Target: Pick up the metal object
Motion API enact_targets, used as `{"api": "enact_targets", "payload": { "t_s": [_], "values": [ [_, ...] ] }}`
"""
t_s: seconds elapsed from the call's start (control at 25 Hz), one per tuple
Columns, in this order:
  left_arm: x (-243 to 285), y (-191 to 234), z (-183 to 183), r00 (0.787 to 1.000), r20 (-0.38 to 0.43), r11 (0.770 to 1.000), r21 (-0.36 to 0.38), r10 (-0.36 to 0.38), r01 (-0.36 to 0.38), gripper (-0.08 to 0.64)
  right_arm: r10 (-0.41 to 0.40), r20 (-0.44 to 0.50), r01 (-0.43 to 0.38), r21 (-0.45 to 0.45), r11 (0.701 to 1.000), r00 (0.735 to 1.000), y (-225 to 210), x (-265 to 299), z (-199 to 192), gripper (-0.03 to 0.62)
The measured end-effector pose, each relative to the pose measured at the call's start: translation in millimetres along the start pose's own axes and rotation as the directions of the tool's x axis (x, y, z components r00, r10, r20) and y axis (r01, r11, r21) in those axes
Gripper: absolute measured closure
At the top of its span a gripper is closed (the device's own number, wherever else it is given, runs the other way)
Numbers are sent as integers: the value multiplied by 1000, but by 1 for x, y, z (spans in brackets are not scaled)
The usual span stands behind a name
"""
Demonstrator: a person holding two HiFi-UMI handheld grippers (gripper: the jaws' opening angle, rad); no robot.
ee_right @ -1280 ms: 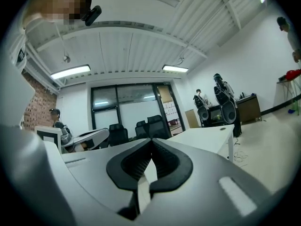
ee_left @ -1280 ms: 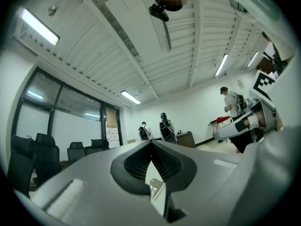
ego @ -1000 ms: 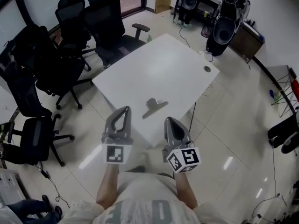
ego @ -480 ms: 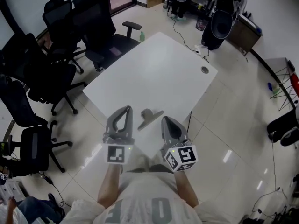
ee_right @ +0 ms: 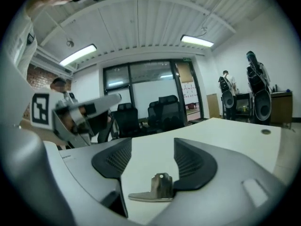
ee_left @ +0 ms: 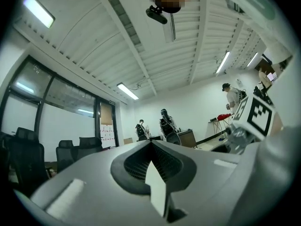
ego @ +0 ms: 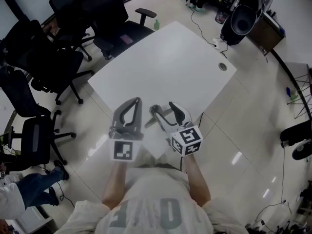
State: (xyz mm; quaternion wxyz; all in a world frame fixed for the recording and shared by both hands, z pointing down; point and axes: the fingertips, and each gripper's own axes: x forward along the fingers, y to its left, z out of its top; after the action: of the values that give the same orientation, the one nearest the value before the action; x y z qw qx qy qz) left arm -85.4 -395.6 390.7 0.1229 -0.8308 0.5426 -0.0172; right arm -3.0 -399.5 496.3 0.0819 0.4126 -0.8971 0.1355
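Observation:
The metal object (ego: 152,117), a small angled bracket with a hole, lies near the front edge of the white table (ego: 165,67). In the right gripper view the metal object (ee_right: 157,189) rests flat between the dark pads (ee_right: 113,161), close against the right-hand one. My right gripper (ego: 163,110) (ee_right: 150,166) straddles it, its jaws opening and not pressing on it. My left gripper (ego: 135,101) hovers just left of the bracket with nothing in it. In the left gripper view, that left gripper (ee_left: 151,145) is shut and points up into the room.
Black office chairs (ego: 63,43) crowd the table's left and far sides. Speakers on stands (ego: 243,18) stand at the back right. The table has a round cable hole (ego: 223,67) near its right corner. A green bottle (ego: 156,25) stands at the far corner. Glossy floor tiles surround the table.
My right gripper has moved forward over the table's edge to the metal object, and its jaws have come apart around it. The left gripper has edged forward alongside.

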Motion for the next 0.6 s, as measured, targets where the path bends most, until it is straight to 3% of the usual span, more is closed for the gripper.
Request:
{"api": "enact_targets", "payload": {
  "t_s": [0.12,0.2,0.36,0.52,0.6],
  "values": [
    [4,-3,5,1000,11,993,115,-26,25,558,-6,-142,2,-25,1000,990,-9,35,-42,213],
    [9,-5,5,999,4,988,148,-34,33,558,7,-253,-20,-48,999,967,-10,56,-71,178],
    [16,-7,3,999,6,988,147,-42,41,558,-9,-439,-38,-100,994,898,-15,79,-119,201],
    [18,1,-4,1000,-6,991,130,-20,21,558,-26,-516,-22,-87,996,856,-18,85,-143,256],
    [19,5,-6,1000,-11,992,128,-7,8,558,-20,-531,-25,-77,997,847,-18,86,-152,267]
  ]
}}
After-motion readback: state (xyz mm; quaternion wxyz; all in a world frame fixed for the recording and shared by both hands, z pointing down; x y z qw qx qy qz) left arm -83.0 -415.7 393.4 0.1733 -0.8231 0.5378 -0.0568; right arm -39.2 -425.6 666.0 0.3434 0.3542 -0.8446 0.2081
